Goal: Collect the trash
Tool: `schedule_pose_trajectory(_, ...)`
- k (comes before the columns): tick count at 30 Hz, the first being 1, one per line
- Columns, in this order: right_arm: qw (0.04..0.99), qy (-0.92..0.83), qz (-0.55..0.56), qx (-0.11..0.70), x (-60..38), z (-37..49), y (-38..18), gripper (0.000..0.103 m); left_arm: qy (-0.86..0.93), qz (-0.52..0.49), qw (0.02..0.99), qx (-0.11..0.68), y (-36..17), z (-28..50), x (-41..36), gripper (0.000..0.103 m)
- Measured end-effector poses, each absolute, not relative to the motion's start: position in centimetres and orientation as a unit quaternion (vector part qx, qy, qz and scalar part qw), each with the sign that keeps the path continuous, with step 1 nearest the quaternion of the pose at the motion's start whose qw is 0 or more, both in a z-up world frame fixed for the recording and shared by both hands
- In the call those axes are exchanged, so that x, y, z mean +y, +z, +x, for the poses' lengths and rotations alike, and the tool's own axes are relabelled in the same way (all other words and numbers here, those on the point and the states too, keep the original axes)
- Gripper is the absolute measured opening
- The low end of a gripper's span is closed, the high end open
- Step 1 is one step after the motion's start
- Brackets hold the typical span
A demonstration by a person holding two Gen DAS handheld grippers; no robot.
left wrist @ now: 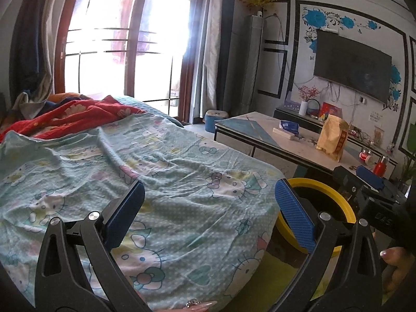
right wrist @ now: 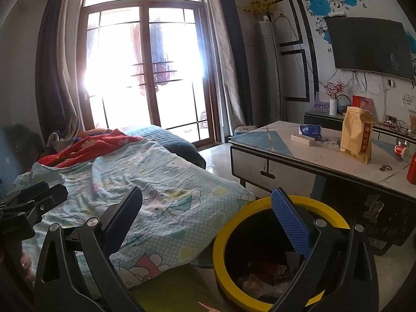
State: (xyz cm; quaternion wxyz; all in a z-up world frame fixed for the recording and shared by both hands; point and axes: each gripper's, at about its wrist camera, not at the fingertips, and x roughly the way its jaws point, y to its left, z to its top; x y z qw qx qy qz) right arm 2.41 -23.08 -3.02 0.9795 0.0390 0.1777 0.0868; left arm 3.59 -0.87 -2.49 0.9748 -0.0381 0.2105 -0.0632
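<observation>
A black bin with a yellow rim (right wrist: 234, 223) stands on the floor between the bed and the coffee table; crumpled trash (right wrist: 262, 278) lies inside it. In the left wrist view the bin rim (left wrist: 335, 197) shows behind the right finger. My right gripper (right wrist: 208, 202) is open and empty, held just above and to the left of the bin. My left gripper (left wrist: 209, 195) is open and empty above the bed's light blue cartoon-cat sheet (left wrist: 161, 171). The right gripper body (left wrist: 369, 187) shows at the right of the left wrist view; the left gripper (right wrist: 33, 200) shows at the right wrist view's left edge.
A coffee table (right wrist: 299, 156) stands to the right with a yellow paper bag (right wrist: 356, 137), a blue packet (right wrist: 309, 130), a white strip (right wrist: 303, 139) and a red bottle (right wrist: 412, 169). A red blanket (right wrist: 88, 145) lies at the bed's far end. A glass door, a TV and a stand lie beyond.
</observation>
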Motion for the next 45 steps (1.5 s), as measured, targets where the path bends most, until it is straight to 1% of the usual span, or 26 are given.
schedule_pose_trajectory(45,0.980,0.084,0.038,0.178,-23.19,2.30,-3.13,0.097,-0.064,-0.041,0.975,0.210,-2.12,3.64,-0.88,0.092)
